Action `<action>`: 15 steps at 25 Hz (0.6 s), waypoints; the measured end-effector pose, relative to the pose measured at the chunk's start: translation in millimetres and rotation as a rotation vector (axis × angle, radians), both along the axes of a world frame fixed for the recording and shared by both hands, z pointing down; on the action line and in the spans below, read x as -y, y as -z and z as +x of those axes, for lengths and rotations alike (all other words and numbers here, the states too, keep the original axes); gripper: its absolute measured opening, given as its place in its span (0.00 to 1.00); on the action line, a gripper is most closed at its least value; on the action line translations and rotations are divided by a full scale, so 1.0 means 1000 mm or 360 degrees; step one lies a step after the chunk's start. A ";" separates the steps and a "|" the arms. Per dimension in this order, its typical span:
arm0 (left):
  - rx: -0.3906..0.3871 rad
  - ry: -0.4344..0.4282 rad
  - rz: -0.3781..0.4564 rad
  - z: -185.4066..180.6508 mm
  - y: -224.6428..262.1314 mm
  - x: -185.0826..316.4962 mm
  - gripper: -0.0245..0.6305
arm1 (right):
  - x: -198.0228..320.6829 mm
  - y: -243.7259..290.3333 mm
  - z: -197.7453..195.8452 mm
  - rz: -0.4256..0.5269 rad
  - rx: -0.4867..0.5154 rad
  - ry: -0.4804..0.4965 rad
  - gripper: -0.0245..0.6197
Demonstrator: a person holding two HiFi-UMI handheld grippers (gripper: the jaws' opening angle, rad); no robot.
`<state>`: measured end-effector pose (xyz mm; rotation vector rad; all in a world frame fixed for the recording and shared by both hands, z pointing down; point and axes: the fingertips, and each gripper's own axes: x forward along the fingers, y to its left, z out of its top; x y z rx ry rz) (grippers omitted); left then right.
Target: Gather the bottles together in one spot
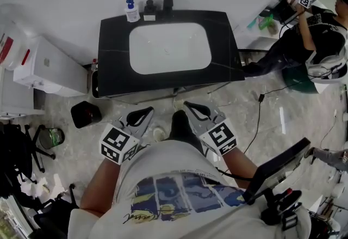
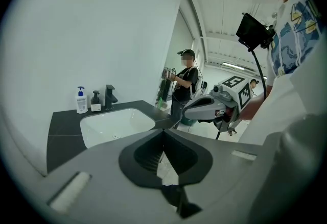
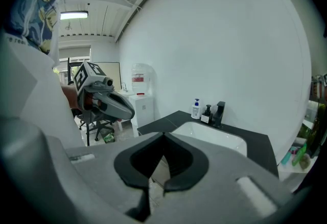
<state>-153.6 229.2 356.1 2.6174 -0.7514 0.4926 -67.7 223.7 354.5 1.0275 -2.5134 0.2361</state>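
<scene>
A white bottle with a blue pump [image 1: 130, 11] and a small dark pump bottle [image 1: 149, 10] stand side by side at the back of the black counter [image 1: 111, 63], left of the black faucet [image 1: 167, 4]. The left gripper view shows the same white bottle [image 2: 81, 100] and dark bottle [image 2: 96, 101], and so does the right gripper view: white bottle [image 3: 195, 109], dark bottle [image 3: 207, 114]. My left gripper [image 1: 147, 110] and right gripper [image 1: 188, 105] hang in front of the counter, below its front edge. Both are shut and empty, far from the bottles.
A white sink basin [image 1: 169, 47] fills the counter's middle. A white cabinet [image 1: 49, 66] and a black bin [image 1: 85, 114] stand on the left. Another person [image 1: 310, 31] with grippers works at the right, near green items [image 1: 266, 21]. Cables lie on the floor.
</scene>
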 end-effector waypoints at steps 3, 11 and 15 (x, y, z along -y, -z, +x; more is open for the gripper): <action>0.0000 -0.0005 -0.0002 0.001 0.002 -0.003 0.04 | -0.003 0.004 -0.001 0.0010 0.0006 0.0009 0.04; -0.0010 -0.0020 -0.0008 -0.001 0.005 -0.002 0.04 | 0.004 0.013 -0.003 0.0043 0.0001 0.0001 0.04; -0.0003 -0.0014 0.0001 0.001 0.005 0.002 0.04 | 0.005 0.014 0.002 0.0037 -0.0004 -0.0019 0.04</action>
